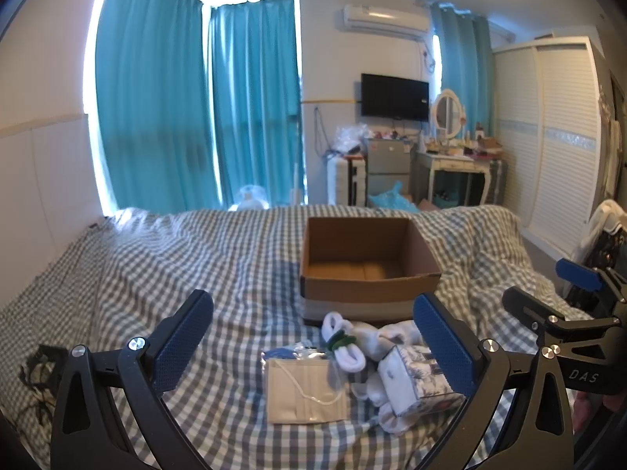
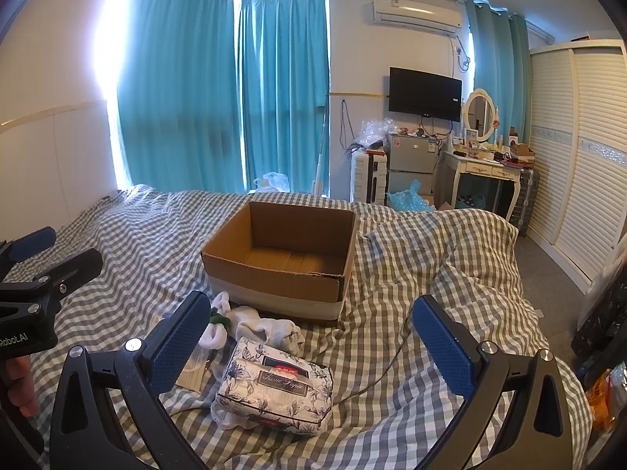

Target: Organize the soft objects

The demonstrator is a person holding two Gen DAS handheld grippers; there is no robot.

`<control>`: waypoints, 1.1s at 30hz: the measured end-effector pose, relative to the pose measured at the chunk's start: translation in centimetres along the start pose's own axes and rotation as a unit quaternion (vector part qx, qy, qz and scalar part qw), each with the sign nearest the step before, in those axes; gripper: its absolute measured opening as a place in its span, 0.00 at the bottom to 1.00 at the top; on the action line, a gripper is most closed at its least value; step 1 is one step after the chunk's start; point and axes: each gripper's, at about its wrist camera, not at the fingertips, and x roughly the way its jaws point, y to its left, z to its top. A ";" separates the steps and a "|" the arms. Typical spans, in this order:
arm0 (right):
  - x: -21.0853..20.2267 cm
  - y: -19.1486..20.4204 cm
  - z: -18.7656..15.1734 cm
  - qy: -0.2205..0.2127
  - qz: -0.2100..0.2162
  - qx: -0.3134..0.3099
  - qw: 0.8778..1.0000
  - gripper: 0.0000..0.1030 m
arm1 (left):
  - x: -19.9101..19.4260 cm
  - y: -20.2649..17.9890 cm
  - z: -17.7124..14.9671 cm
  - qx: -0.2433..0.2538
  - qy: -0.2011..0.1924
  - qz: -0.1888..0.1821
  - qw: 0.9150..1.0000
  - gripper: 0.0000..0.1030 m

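Observation:
An open, empty cardboard box (image 1: pixel 368 262) (image 2: pixel 282 250) stands on the checked bed. In front of it lies a small heap: a bagged face mask (image 1: pixel 305 387), white socks bound with a green band (image 1: pixel 345 342) (image 2: pixel 217 321), loose white socks (image 1: pixel 388 337) (image 2: pixel 270 327) and a floral tissue pack (image 1: pixel 419 380) (image 2: pixel 274 387). My left gripper (image 1: pixel 313 348) is open above the mask and socks, holding nothing. My right gripper (image 2: pixel 313 344) is open above the tissue pack, holding nothing. Each gripper also shows at the edge of the other's view: the right one (image 1: pixel 556 297), the left one (image 2: pixel 51 254).
The grey-and-white checked bedspread (image 1: pixel 156 258) (image 2: pixel 431 274) is rumpled, with folds to the right of the box. A thin cable (image 2: pixel 388 368) runs across it near the tissue pack. A dark tangled item (image 1: pixel 35 376) lies at the bed's left. A dresser, small fridge and wardrobe stand beyond the bed.

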 end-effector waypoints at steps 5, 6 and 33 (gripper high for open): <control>0.0 0.0 -0.1 0.000 0.000 -0.001 1.000 1.00 | 0.0 0.1 0.1 -0.001 0.001 -0.001 1.000 1.00; 0.0 0.0 -0.1 0.000 0.000 -0.001 1.000 1.00 | 0.0 0.1 0.1 -0.001 0.001 -0.002 1.000 1.00; -0.2 0.5 1.0 -0.004 0.004 -0.017 1.000 1.00 | -0.8 0.1 1.2 0.001 -0.015 -0.008 1.000 1.00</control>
